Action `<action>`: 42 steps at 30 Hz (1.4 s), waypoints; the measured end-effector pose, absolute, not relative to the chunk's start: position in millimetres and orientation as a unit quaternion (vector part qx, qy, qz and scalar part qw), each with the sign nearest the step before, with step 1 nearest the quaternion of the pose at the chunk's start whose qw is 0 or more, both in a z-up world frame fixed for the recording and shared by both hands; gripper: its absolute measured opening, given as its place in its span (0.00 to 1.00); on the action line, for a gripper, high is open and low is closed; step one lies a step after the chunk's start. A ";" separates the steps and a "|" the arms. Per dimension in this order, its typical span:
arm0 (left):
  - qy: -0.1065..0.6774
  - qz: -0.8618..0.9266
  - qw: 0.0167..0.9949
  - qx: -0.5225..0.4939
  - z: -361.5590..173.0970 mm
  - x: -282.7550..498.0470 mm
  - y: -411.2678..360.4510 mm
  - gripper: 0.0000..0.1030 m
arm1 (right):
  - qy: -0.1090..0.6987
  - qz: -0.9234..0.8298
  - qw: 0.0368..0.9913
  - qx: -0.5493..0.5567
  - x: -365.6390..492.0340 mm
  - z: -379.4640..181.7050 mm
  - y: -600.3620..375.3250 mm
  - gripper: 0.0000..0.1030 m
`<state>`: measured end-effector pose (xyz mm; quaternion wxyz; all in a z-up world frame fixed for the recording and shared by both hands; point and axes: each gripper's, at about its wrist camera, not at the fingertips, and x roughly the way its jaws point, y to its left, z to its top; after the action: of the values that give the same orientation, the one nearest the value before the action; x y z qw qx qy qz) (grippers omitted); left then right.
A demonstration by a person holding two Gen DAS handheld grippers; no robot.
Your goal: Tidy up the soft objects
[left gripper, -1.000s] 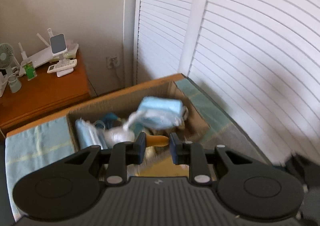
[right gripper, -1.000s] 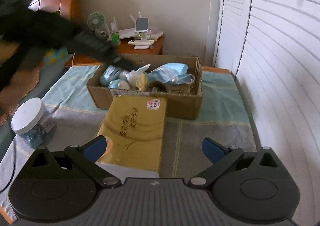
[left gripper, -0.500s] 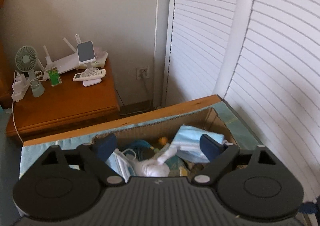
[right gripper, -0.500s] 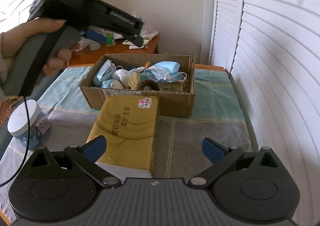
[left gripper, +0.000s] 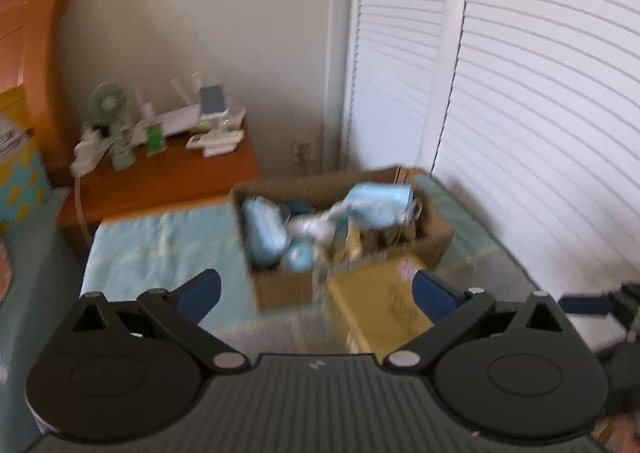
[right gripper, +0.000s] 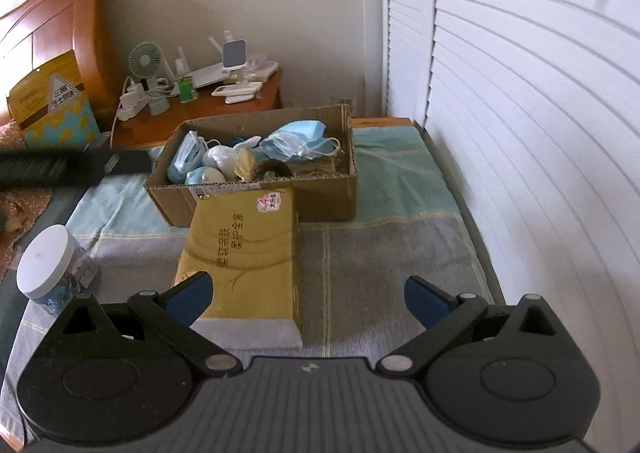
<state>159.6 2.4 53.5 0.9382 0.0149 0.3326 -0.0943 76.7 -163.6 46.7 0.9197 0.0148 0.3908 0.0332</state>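
The left claw (left gripper: 316, 291) has just sprung wide and empty; ahead, the face mask (left gripper: 376, 205) now lies in the cardboard box (left gripper: 280, 287); one item stowed.

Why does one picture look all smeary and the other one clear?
Left wrist view: motion-blurred, so the cardboard box and yellow tissue pack look smeared. Right wrist view: sharp, the pack's writing is crisp. Both bend the white shutter doors, a fisheye effect.

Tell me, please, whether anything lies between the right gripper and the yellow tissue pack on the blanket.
Nothing visible does. The right gripper is open just short of the near end of the yellow tissue pack, with only bare blanket around it. The cardboard box stands beyond the pack, touching its far end.
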 end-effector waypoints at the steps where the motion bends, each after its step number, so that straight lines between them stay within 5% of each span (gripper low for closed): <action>1: 0.336 -0.085 0.938 0.014 51.3 152.5 3.9 0.99 | 0.393 0.029 0.919 0.012 74.7 45.9 -162.3 1.00; 42: 0.377 -0.025 0.926 0.019 50.8 83.3 6.6 0.99 | 0.398 0.007 0.917 -0.005 40.1 64.0 -141.0 1.00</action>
<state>83.3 6.6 50.8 0.9255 0.0190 0.3773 -0.0253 40.1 -141.0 64.0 0.9172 -0.0049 0.3983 0.0074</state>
